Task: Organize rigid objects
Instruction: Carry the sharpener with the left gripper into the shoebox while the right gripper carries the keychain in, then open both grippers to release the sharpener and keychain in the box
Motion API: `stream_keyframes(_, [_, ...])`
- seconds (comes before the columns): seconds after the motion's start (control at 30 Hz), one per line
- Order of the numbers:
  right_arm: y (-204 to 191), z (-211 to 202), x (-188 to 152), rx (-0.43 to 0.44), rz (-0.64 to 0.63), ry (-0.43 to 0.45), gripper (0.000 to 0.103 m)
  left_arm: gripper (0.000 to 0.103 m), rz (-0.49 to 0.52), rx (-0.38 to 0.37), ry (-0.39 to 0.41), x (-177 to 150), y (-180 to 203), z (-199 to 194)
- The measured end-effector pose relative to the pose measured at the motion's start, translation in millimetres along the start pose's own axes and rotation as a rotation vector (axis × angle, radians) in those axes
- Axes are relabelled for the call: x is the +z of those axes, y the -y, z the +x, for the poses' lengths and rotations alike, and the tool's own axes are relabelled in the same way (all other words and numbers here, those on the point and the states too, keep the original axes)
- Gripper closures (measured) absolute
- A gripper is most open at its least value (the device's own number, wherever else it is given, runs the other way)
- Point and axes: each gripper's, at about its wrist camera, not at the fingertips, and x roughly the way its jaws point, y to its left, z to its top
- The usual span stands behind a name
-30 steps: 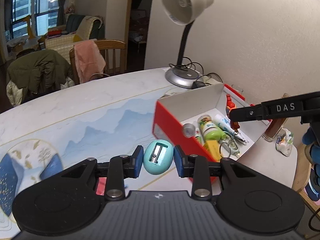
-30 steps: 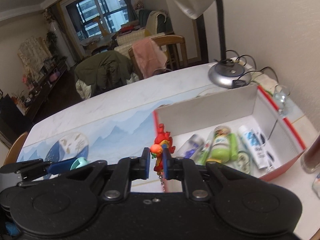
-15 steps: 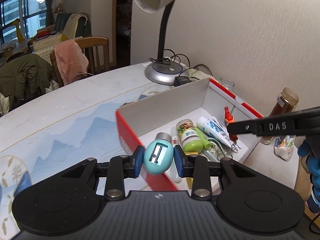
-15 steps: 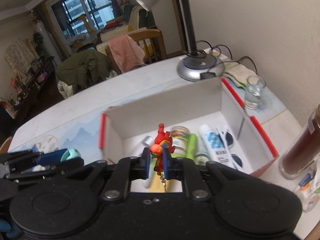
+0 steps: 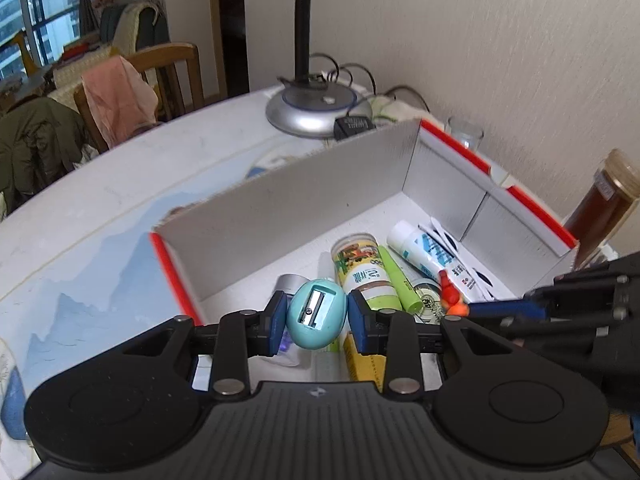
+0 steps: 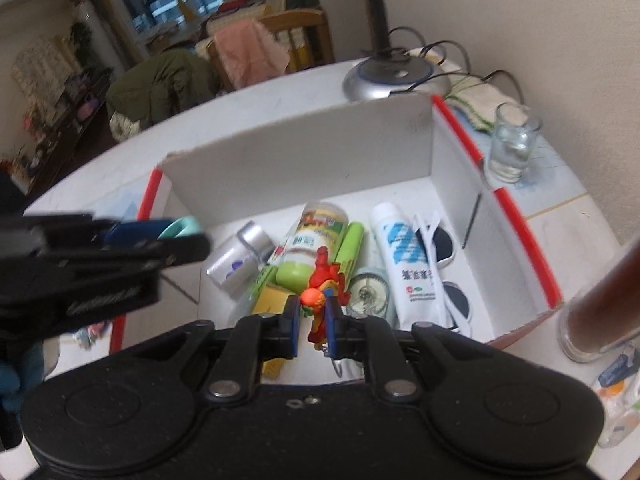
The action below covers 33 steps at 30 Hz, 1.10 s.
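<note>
Turquoise hard-plastic sharpener point(image 5: 317, 315), light and slick, is pinched across its sides by the left gripper point(image 5: 317, 320) above the box point(image 5: 304, 184), while the toy figure point(image 6: 322, 284) is clamped by the right gripper point(image 6: 311, 330).

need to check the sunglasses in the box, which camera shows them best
The right wrist view: the white sunglasses lie along the box's right wall beside the white tube, both dark lenses visible. The left wrist view shows only part of them behind the tube.

light: even indoor, dim window point(image 6: 176, 0) | blur: right view soft — left tool point(image 6: 100, 264) smeared | edges: fisheye-bent
</note>
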Motion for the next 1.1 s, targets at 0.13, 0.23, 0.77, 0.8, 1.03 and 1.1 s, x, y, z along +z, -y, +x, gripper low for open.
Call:
stream_keyframes(0.13, [-1.1,11.4,-2.3,0.026,-0.032,-0.034,0.092,0.071,-0.002,-0.001,-0.054,2.1,6.5,19.4])
stream_keyframes(0.23, [-2.0,15.8,-3.0,0.042,-0.046,-0.044,0.092,0.071,-0.012,-0.01,-0.091,1.4,9.4,30.8])
stream_keyframes(0.77, [2.4,30.1,-1.0,0.094,-0.068,-0.078,0.084,0.071,-0.089,-0.029,-0.219,3.8,7.5,66.5])
stream_keyframes(0.8, [2.8,29.0,-1.2,0.097,-0.067,-0.076,0.084,0.071,-0.091,-0.03,-0.221,4.3,7.5,67.1])
stream_keyframes(1.03, [3.1,23.8,-1.2,0.104,-0.068,-0.071,0.078,0.07,-0.133,-0.03,-0.229,4.7,2.8,66.9])
stream_keyframes(1.1, [3.0,22.3,-1.7,0.104,-0.064,-0.066,0.077,0.069,-0.131,-0.04,-0.222,3.7,2.7,63.9])
